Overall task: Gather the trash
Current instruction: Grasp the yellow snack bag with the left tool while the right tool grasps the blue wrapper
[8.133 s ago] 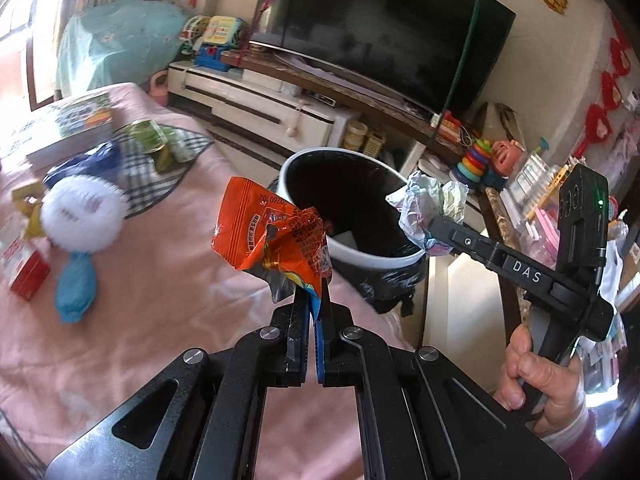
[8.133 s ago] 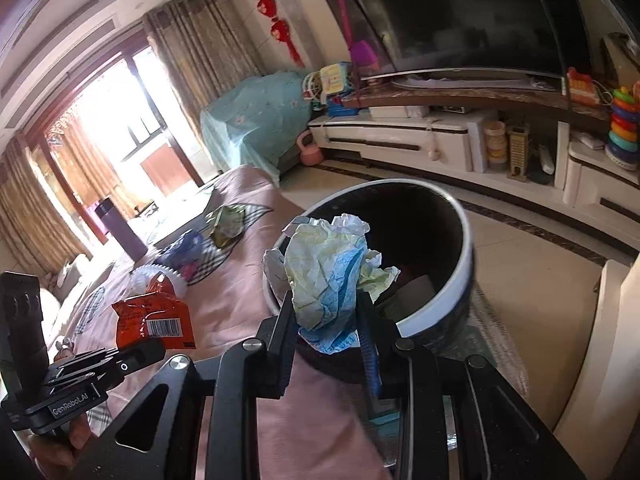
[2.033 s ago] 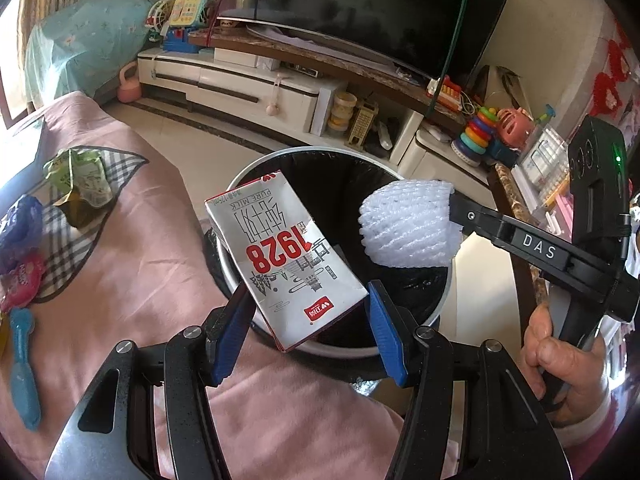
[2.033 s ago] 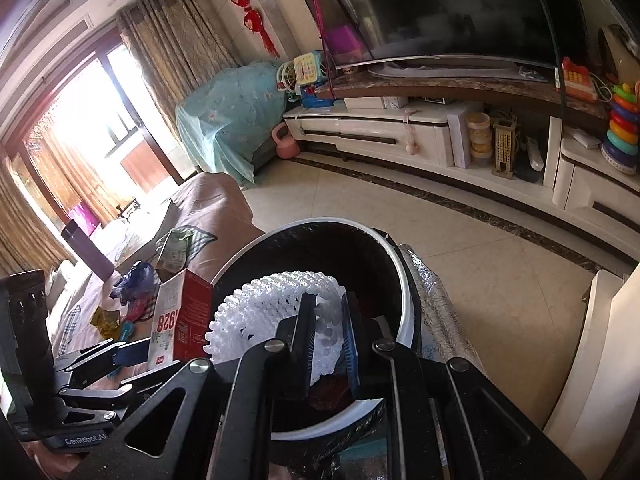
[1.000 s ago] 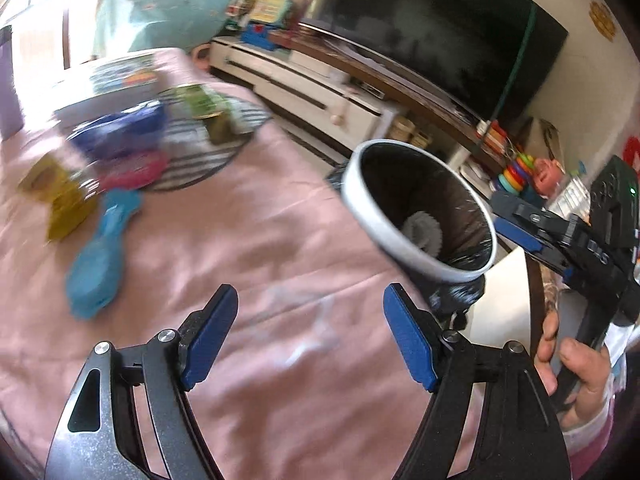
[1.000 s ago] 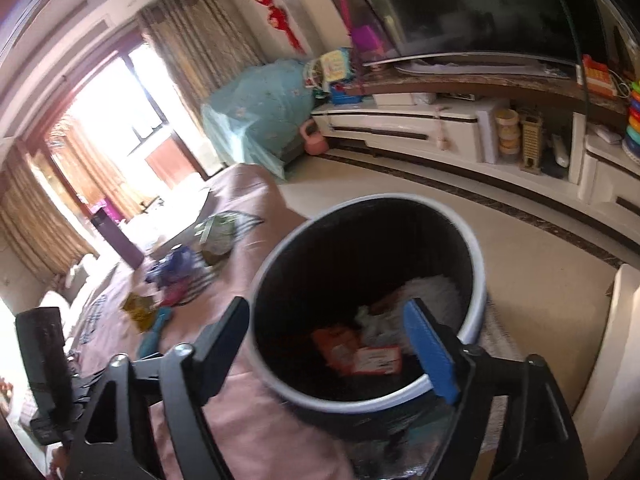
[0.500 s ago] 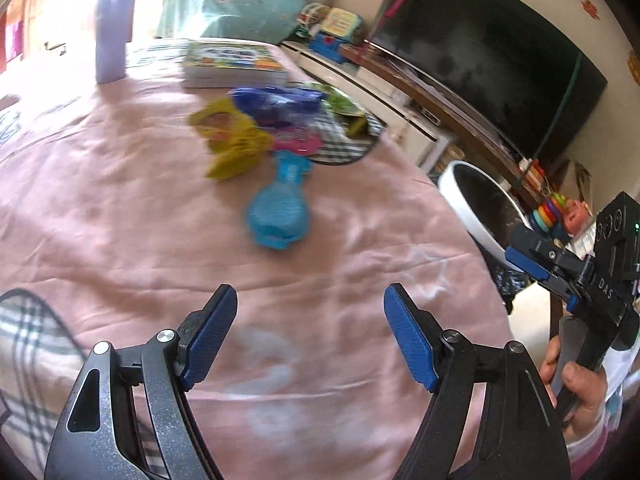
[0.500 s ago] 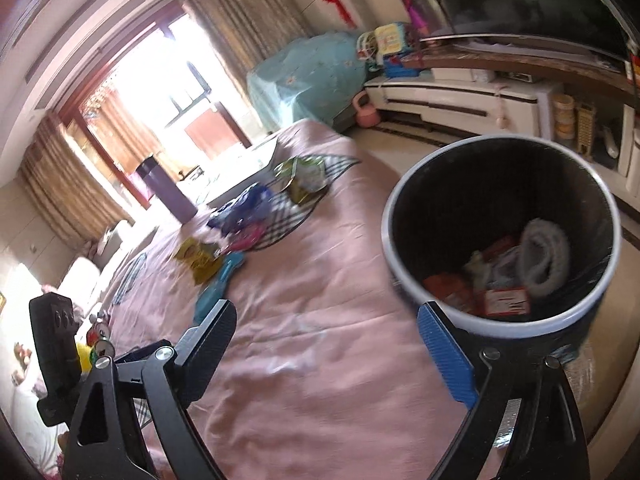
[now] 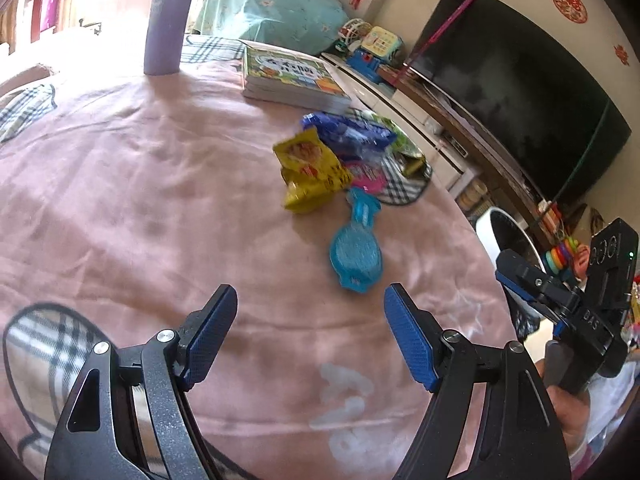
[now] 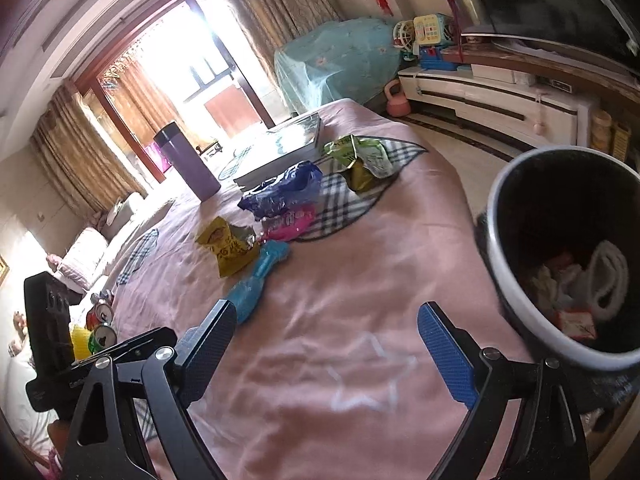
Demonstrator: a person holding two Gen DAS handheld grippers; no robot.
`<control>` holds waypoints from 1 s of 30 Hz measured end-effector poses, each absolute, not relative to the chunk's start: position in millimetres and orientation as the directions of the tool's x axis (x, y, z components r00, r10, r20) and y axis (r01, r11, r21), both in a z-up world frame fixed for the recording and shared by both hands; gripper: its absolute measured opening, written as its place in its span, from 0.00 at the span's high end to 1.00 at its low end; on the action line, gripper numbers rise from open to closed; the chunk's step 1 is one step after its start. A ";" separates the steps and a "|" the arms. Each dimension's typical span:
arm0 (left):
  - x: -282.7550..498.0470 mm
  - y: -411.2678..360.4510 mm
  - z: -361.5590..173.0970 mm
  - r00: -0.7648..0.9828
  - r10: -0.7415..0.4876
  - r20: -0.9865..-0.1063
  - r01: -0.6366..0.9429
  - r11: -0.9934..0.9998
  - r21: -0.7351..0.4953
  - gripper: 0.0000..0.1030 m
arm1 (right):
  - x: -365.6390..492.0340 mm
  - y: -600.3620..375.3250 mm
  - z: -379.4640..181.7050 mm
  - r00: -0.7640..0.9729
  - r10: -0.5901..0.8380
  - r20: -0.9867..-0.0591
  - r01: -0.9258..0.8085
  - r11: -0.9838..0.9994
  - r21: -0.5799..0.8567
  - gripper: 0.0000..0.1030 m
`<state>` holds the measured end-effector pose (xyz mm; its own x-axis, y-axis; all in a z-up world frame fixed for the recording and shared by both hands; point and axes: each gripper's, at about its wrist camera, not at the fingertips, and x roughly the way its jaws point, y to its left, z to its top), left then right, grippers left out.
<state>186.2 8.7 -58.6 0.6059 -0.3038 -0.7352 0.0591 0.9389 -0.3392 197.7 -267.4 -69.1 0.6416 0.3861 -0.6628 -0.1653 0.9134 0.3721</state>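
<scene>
Blue-padded left tongs (image 9: 308,336) apart, empty | right tongs (image 10: 324,356) apart, empty too | pink-clothed counter (image 9: 160,208) beneath | blue wrapper (image 9: 355,252) nearest, then yellow packet (image 9: 310,172), blue bag (image 9: 348,134), green packets (image 10: 362,158) waiting | bin (image 10: 520,312) beside counter holds several pieces | judged partway, five-odd pieces left.

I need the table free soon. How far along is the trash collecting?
Partly done. The bin already holds several wrappers and a white foam net. Left gripper and right gripper are both open and empty. Still on the pink cloth: yellow packet, blue wrapper, pink wrapper, green packet and light-blue pouch.
</scene>
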 end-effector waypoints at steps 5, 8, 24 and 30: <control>208.7 12.7 -52.5 0.611 -0.302 -0.732 0.055 0.938 -0.342 0.25 | 224.6 -256.3 -69.5 0.628 0.413 -0.659 -0.180 0.902 0.393 0.10; 223.9 13.8 -50.7 0.613 -0.301 -0.731 0.051 0.938 -0.343 0.25 | 243.7 -252.4 -72.0 0.619 0.429 -0.658 -0.169 0.891 0.422 0.10; 296.2 10.5 -72.8 0.574 -0.315 -0.756 0.054 0.936 -0.348 0.42 | 346.3 -224.2 -84.4 0.561 0.522 -0.643 -0.137 0.824 0.550 0.32; 298.8 2.3 -77.0 0.562 -0.346 -0.751 0.098 0.930 -0.356 0.82 | 361.6 -216.5 -99.9 0.521 0.529 -0.670 -0.129 0.825 0.551 0.83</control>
<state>298.8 2.3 -77.0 0.5622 -0.3464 -0.7510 0.0979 0.9295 -0.3555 361.6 -216.5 -99.9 0.5213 0.5288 -0.6698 -0.1288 0.8247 0.5508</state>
